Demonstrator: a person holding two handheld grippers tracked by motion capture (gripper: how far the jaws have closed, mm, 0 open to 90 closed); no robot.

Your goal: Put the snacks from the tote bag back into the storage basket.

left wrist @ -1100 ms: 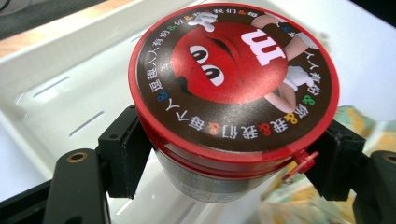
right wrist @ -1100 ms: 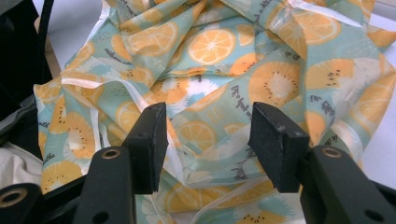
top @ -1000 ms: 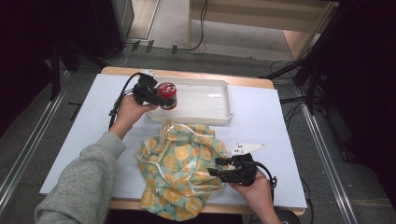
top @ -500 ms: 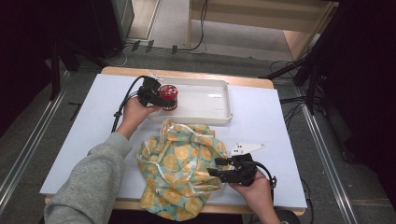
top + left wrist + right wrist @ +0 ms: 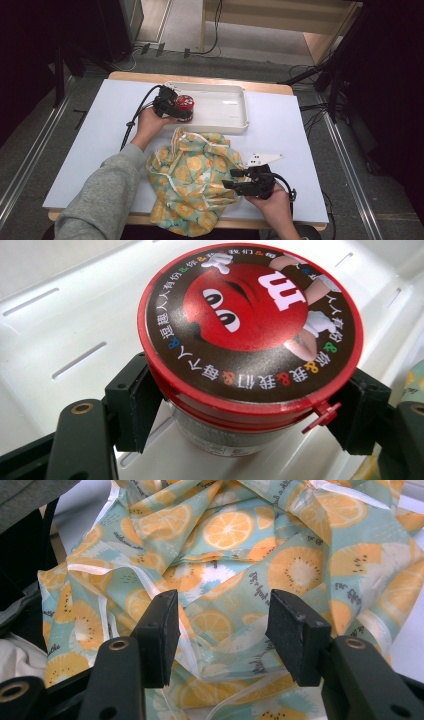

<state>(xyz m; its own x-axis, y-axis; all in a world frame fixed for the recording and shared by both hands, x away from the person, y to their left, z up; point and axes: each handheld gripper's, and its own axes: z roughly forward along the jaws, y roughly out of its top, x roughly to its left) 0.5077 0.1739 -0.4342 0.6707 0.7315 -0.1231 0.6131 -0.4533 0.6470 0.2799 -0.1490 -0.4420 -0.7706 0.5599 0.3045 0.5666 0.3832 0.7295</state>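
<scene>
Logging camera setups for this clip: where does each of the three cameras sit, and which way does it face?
High view: above the person's side, looking forward and down at the table; both forearms, left claw and right claw show.
Left gripper view: rides the left claw, looking along its black jaws clamped on the red-lidded candy tub over the white tray.
Right gripper view: rides the right claw, jaws open, facing the orange-print cloth bag; a grey sleeve shows.
Shared: high and left views both show tub and tray.

Black cables (image 5: 199, 51) are trailing over the grey floor beyond the table's (image 5: 90, 131) far edge; a pale wooden frame (image 5: 280, 16), possibly a bench, is standing behind.
</scene>
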